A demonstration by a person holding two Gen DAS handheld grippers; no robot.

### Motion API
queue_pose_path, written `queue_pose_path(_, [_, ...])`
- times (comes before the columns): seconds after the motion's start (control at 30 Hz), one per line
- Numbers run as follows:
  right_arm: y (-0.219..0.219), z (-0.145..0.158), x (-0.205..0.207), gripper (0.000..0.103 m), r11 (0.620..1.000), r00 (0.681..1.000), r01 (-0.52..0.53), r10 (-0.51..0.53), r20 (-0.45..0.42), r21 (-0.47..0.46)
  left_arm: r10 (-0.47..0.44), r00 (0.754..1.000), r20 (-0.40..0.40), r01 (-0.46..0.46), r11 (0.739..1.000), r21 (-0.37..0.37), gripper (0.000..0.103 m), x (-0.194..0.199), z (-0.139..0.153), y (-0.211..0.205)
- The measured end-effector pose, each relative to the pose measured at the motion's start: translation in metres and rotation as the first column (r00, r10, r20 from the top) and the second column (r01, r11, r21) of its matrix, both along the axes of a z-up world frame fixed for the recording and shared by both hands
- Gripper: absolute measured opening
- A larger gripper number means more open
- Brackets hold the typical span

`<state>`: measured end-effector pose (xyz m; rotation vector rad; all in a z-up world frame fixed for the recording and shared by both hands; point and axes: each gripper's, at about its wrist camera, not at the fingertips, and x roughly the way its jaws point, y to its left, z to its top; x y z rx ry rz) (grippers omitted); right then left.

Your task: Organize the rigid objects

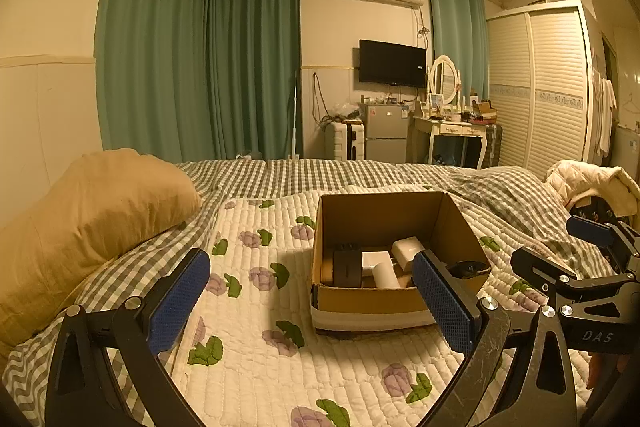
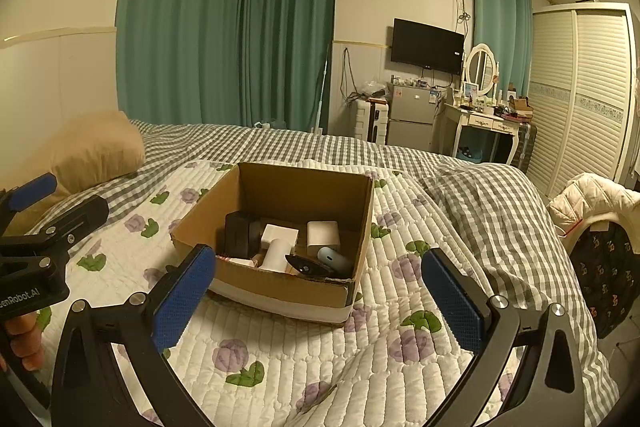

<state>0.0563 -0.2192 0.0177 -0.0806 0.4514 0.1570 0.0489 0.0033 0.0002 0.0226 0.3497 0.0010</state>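
An open cardboard box point(image 1: 340, 301) point(image 2: 280, 283) sits on the floral quilt point(image 1: 248, 355) point(image 2: 304, 347) on the bed. Inside lie a black block point(image 2: 240, 233) point(image 1: 346, 269), white boxes point(image 2: 323, 233) point(image 1: 406, 249), a white cylinder point(image 2: 277, 255) point(image 1: 385, 275), a black mouse-like object point(image 2: 306, 265) point(image 1: 466, 269) and a light blue object point(image 2: 334, 259). My left gripper point(image 1: 312, 301) is open and empty, in front of the box. My right gripper point(image 2: 320, 297) is open and empty, also just short of the box. Each gripper shows at the other view's edge.
A tan pillow point(image 1: 88, 219) point(image 2: 96, 147) lies at the left. A checked blanket point(image 1: 500, 187) point(image 2: 480, 195) covers the far bed. A white jacket point(image 2: 592, 199) hangs over a chair at the right. Curtains, fridge, dresser and wardrobe stand beyond.
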Motion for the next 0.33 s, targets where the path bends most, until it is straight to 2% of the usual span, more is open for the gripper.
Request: queue_pose_path(0.33, [-0.0009, -0.0008, 0.0019, 0.103, 1.000, 1.000, 0.009, -0.009, -0.011, 0.007, -0.009, 1.000, -0.001, 0.009, 1.000, 0.007, 0.103, -0.0024, -0.0032, -0.0021])
